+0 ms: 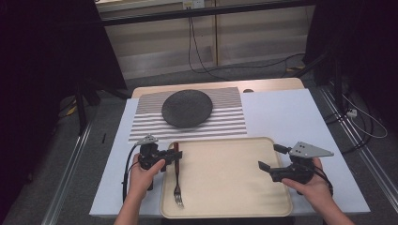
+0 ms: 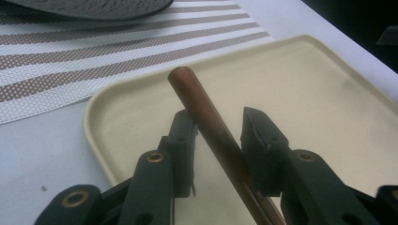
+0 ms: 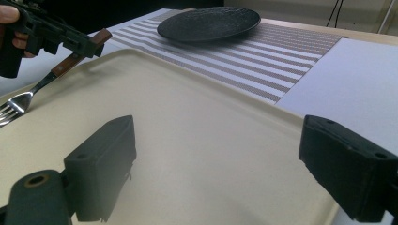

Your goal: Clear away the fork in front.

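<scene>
One fork (image 1: 177,174) lies on the tray (image 1: 225,173): light, stiff, its wooden handle between the left gripper (image 2: 218,129), jaws slightly apart; right gripper (image 3: 220,164) gapes wide, empty.

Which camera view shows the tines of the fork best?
The right gripper view: the fork lies on the tray, its shiny tines clear at that picture's left edge. The high view shows the whole fork, but the tines are tiny. The left gripper view gives a close look at the wooden handle.
</scene>
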Motion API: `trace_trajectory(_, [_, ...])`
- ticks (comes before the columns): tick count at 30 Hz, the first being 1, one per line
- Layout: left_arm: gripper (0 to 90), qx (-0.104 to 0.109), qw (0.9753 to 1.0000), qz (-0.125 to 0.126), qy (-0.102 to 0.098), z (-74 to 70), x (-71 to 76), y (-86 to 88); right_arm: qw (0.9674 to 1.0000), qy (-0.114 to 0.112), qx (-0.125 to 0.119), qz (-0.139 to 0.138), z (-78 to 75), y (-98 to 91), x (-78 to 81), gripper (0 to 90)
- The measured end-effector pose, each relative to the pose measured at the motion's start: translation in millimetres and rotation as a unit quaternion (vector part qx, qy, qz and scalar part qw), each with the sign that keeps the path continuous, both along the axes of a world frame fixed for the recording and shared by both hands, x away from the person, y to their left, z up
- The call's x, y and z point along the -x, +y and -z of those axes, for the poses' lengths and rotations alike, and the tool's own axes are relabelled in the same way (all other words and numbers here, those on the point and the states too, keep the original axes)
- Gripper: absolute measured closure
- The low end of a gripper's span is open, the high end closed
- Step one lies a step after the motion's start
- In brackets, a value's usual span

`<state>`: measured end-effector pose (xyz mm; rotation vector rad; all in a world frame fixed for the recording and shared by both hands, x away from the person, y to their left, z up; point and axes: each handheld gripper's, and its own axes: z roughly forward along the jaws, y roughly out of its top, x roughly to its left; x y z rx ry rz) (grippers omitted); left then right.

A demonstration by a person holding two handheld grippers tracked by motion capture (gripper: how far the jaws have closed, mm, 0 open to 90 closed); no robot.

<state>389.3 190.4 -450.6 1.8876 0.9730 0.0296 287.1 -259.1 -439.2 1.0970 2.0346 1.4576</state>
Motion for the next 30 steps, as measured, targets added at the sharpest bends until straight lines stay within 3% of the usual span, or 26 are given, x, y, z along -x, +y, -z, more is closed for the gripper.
trace_trajectory(30, [63.2, -0.010, 0.9998, -0.017, 0.009, 11.1, 0.2, 2.4, 1.0000, -0.001, 0.002, -0.001, 1.6, -3.3, 1.9, 11.3])
